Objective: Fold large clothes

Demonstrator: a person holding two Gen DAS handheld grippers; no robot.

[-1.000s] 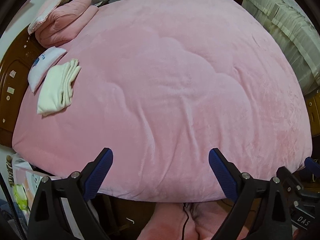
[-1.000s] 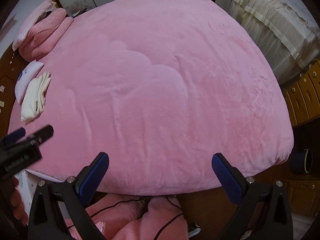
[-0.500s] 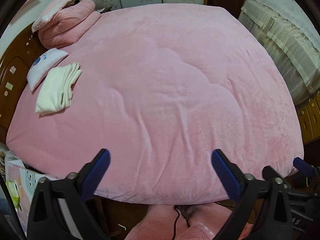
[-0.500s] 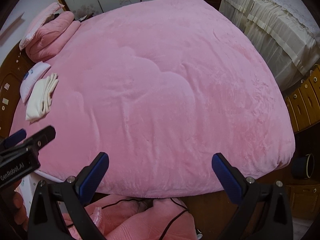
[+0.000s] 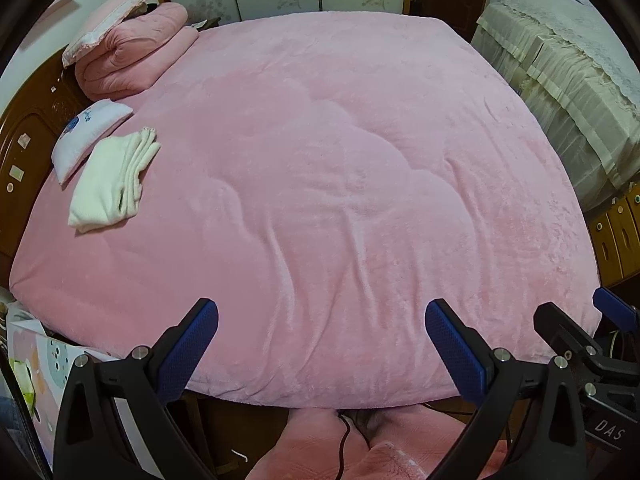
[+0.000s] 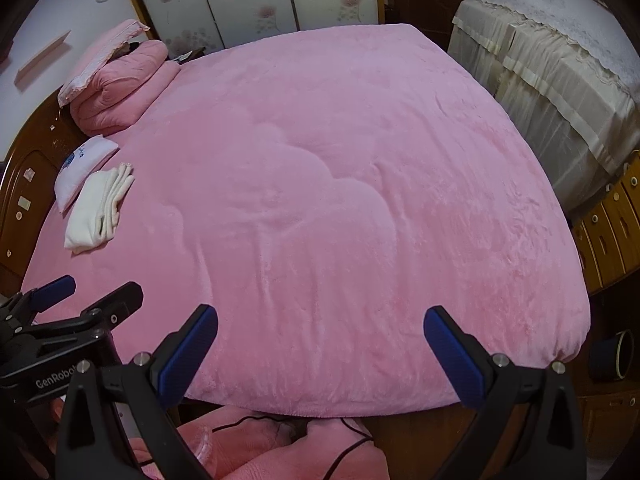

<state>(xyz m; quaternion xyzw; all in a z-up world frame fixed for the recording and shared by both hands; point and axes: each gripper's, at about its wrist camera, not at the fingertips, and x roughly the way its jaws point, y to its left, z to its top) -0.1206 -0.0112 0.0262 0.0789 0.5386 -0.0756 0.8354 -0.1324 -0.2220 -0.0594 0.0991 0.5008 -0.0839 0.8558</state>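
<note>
A folded cream-white garment [image 5: 112, 178] lies at the left side of a bed under a pink plush cover [image 5: 340, 152]; it also shows in the right wrist view [image 6: 100, 208]. My left gripper [image 5: 322, 344] is open and empty, held above the bed's near edge. My right gripper [image 6: 320, 348] is open and empty too, level with it. The left gripper shows at the lower left of the right wrist view [image 6: 80, 304]. The right gripper's fingers [image 5: 612, 308] show at the right edge of the left wrist view.
A folded pink quilt [image 5: 136, 52] with a pillow on top and a small white pillow [image 5: 88, 132] lie by the wooden headboard [image 5: 24, 136]. A cream-covered piece of furniture [image 6: 560, 72] and wooden drawers [image 6: 608, 232] stand on the right. Pink-clad legs [image 6: 280, 448] and cables are below.
Both grippers have drawn back and risen, so more of the bed, the wardrobe doors and the room shows. Both stay open and empty.
</note>
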